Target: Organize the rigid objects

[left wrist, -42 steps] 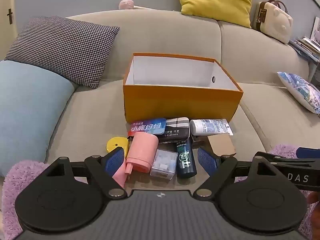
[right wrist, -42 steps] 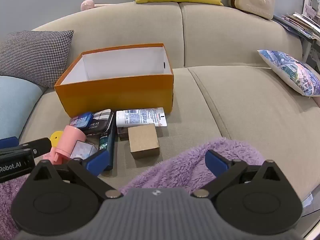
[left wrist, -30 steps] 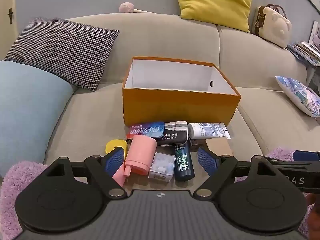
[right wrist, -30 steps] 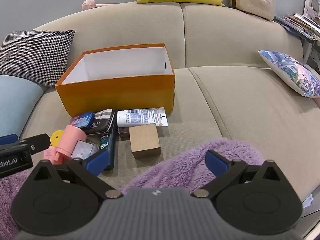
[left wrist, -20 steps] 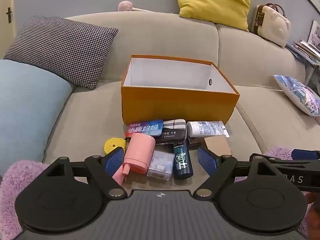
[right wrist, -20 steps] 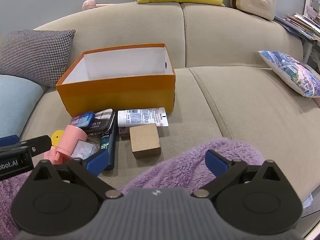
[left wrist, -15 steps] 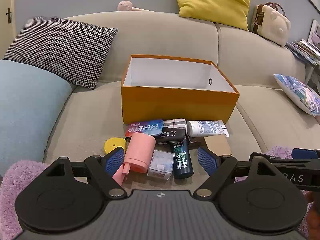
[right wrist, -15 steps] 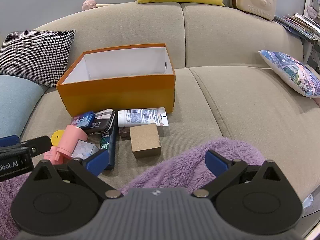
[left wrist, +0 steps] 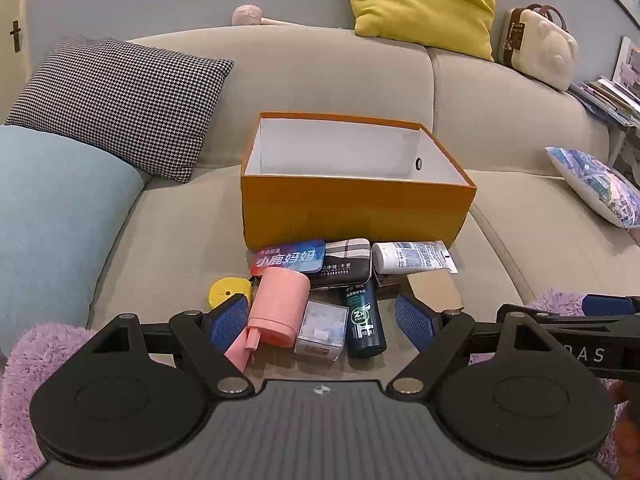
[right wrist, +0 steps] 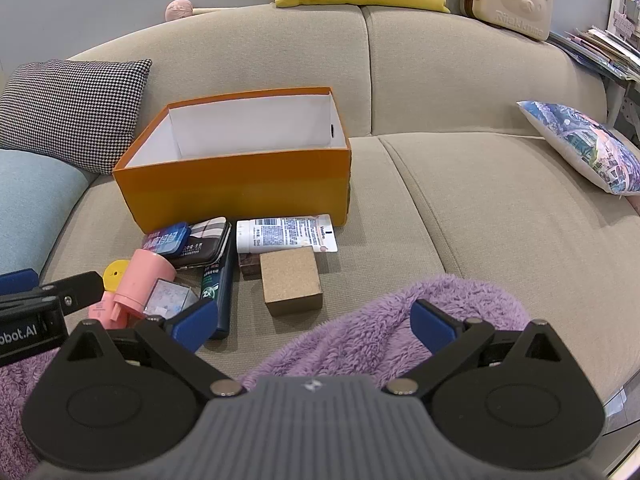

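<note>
Both grippers, left [left wrist: 322, 316] & right [right wrist: 314, 326], wide apart, empty, near clutter before orange box [left wrist: 356, 210].

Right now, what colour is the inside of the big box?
White inside the orange box, best seen in the left wrist view.

Your right gripper [right wrist: 314, 322] is hovering wide open over purple fleece [right wrist: 372, 340], facing the orange box [right wrist: 240, 176] and clutter.

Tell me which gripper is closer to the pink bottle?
Left. The left gripper is open right at the pink bottle, which lies between its jaws. The right gripper, also open, sits off to the bottle's right, over the purple blanket.
</note>
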Demonstrator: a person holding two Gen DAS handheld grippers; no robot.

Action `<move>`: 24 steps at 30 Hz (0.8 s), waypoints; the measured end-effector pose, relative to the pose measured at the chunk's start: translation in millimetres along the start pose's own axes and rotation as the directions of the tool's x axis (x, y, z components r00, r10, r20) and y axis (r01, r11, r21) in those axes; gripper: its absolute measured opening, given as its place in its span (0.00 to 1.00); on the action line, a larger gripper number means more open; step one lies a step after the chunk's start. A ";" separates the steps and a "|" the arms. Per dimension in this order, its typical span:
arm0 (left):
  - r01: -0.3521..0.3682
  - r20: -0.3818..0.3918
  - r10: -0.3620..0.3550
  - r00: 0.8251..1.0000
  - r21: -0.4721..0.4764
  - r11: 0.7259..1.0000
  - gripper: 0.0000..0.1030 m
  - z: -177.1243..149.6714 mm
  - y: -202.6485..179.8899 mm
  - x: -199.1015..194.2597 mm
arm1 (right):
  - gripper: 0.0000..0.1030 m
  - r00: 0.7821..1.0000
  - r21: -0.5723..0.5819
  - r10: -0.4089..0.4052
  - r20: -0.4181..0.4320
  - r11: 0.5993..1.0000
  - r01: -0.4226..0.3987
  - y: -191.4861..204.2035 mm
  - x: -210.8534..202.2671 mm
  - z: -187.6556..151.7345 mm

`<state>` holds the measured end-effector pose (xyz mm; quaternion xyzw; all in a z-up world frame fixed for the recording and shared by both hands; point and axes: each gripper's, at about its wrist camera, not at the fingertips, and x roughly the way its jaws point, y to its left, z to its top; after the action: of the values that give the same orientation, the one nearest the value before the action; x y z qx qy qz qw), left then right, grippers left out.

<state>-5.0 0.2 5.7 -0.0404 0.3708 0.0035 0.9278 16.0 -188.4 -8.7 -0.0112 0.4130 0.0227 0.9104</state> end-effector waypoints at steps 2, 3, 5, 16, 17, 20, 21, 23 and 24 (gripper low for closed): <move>0.004 0.002 -0.004 1.000 0.002 1.000 0.94 -0.9 -0.4 -0.2 | 0.99 1.000 0.000 0.000 0.000 1.000 0.000 -0.1 0.2 -0.1; 0.005 0.003 -0.005 1.000 0.003 1.000 0.94 -1.3 -0.9 -0.5 | 0.99 1.000 0.000 0.000 0.000 1.000 0.000 -0.1 0.4 -0.2; 0.006 0.004 -0.006 1.000 0.005 1.000 0.94 -1.4 -1.4 -0.8 | 0.99 1.000 0.000 0.000 0.000 1.000 0.000 -0.2 0.7 -0.3; 0.002 0.002 -0.002 1.000 0.002 1.000 0.94 -2.3 -0.7 -0.4 | 0.99 1.000 -0.001 0.000 -0.002 1.000 0.000 1.2 0.3 0.9; 0.003 0.001 -0.003 1.000 0.001 1.000 0.94 -2.2 -0.1 -0.4 | 0.99 1.000 -0.002 0.000 -0.003 1.000 0.000 1.4 0.4 1.0; 0.001 0.002 -0.001 1.000 0.002 1.000 0.94 -2.1 0.3 -0.6 | 0.99 1.000 -0.002 0.000 -0.004 1.000 0.000 2.9 4.3 0.1; 0.002 0.002 -0.002 1.000 0.001 1.000 0.94 -2.0 0.5 -0.5 | 0.99 1.000 -0.002 0.000 -0.004 1.000 0.000 2.9 4.6 0.4; 0.005 -0.001 -0.005 1.000 0.000 1.000 0.94 -2.1 0.9 0.3 | 0.99 1.000 -0.003 0.000 -0.004 1.000 0.000 3.0 5.2 1.0; 0.005 0.000 -0.005 1.000 0.001 1.000 0.94 -2.2 0.8 0.6 | 0.99 1.000 -0.004 0.001 -0.005 1.000 -0.001 2.8 4.2 1.9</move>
<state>-6.1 0.8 3.6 -0.0407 0.3708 0.0008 0.9278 20.1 -185.3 -10.5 -0.0127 0.4152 0.0237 0.9093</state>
